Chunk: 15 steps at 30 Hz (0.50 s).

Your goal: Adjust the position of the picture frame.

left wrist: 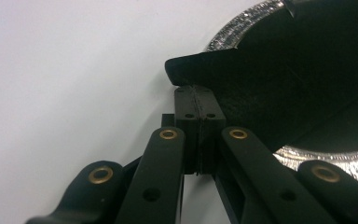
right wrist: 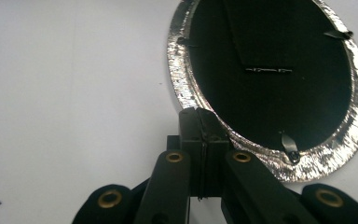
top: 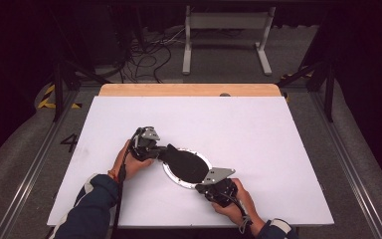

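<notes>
Silver-rimmed oval frame (top: 168, 175) lies face down on my white table (top: 258, 134), near its front edge, between both grippers. My left gripper (left wrist: 198, 91) is clamped on the frame's black stand flap (left wrist: 205, 65); my right gripper (right wrist: 200, 114) is pinched on the silver rim at the near edge.

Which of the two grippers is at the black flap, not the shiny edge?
The left gripper: its shut jaws are at the tip of the black flap. The right gripper is at the frame's silver rim instead.
</notes>
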Available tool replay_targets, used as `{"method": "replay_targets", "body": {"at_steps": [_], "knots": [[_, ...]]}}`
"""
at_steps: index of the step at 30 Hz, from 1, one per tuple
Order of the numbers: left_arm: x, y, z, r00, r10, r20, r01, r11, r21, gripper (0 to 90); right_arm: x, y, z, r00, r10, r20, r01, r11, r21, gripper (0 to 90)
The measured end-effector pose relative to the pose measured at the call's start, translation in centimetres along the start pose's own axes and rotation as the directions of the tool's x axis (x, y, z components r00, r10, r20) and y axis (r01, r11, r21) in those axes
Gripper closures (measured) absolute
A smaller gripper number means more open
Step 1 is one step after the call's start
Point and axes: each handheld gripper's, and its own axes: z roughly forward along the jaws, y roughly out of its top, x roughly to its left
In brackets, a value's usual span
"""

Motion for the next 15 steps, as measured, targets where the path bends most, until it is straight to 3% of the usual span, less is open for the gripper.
{"method": "replay_targets", "body": {"at_steps": [4,6,9,15], "knots": [[-0.2,-0.4,-0.4,1.0000,-0.003,0.008,0.003,1.0000,-0.001,90.0,-0.7,-0.2,-0.2,0.9996,0.026,0.007,-0.026,0.9997,-0.002,90.0],[-0.5,-0.8,-0.7,0.9998,-0.015,0.016,0.015,0.9999,-0.007,90.0,-1.4,-0.4,-0.4,0.9977,0.068,0.004,-0.067,0.9977,-0.010,90.0],[-0.8,-1.2,-1.1,0.9997,-0.011,0.023,0.011,0.9999,-0.007,90.0,-2.6,-0.6,-0.9,0.9942,0.097,0.046,-0.096,0.9952,-0.020,90.0],[-1.4,-2.1,-1.6,0.9989,0.000,0.046,0.000,1.0000,0.004,90.0,-4.4,-1.1,-1.5,0.9844,0.152,0.088,-0.148,0.9878,-0.049,90.0]]}}
